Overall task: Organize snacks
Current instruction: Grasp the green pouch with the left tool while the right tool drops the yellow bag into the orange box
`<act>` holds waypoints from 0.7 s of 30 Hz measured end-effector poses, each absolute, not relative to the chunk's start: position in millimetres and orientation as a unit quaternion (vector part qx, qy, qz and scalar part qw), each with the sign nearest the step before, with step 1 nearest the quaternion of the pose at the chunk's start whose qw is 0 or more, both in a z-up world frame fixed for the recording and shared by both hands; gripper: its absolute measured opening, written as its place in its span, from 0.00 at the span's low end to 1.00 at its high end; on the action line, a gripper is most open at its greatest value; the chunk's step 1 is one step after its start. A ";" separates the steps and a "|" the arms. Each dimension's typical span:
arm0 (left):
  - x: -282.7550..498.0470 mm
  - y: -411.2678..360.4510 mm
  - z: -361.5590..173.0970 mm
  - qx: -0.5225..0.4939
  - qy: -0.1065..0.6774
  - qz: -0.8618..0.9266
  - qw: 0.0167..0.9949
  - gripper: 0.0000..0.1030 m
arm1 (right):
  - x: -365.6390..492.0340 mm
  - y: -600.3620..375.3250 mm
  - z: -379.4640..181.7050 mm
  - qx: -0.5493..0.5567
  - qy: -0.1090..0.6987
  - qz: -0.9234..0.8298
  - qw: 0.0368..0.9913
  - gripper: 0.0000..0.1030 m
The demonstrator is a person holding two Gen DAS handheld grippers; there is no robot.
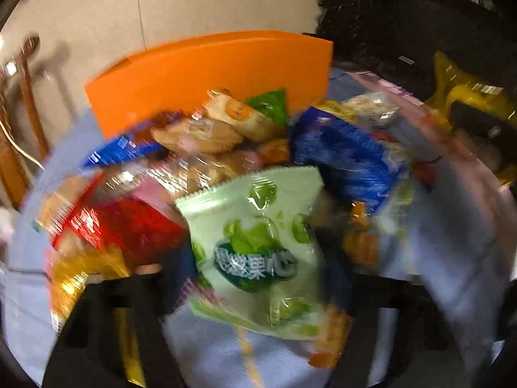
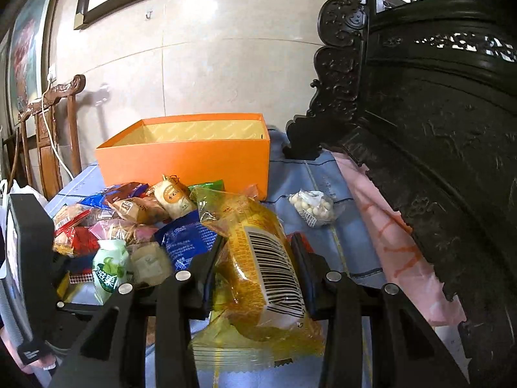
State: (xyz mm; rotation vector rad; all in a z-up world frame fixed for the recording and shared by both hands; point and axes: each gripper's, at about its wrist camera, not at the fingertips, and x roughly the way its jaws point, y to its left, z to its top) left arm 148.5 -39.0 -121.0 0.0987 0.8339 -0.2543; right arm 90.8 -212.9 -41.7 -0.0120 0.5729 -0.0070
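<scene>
The right gripper (image 2: 258, 258) pinches a yellow barcoded snack packet (image 2: 261, 278) in front of the open orange box (image 2: 184, 158), while the left gripper (image 1: 252, 278) brackets a pale green packet (image 1: 255, 245) before that box, its grip unclear through blur.

Left view smeared; pile half-buried.
Motion blur in the left wrist view leaves only the green packet (image 1: 258, 245) readable. Whether the left hand-held gripper (image 1: 258, 294) pinches it: unclear. Yellow pack (image 2: 258, 271) hides the desk (image 2: 323, 174) beneath; its lower end is cut off.
</scene>
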 end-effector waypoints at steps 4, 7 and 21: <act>142.9 -39.1 -116.5 0.046 0.404 -0.113 0.907 0.42 | 86.7 -213.2 -39.7 0.000 0.280 -0.003 0.960 0.39; 129.9 -33.0 -101.5 0.035 0.390 -0.111 0.913 0.34 | 82.1 -211.2 -36.3 0.001 0.275 -0.001 0.961 0.39; 160.3 7.7 -0.2 0.022 0.330 -0.117 0.936 0.32 | 118.8 -197.1 4.9 0.067 0.249 0.060 0.964 0.40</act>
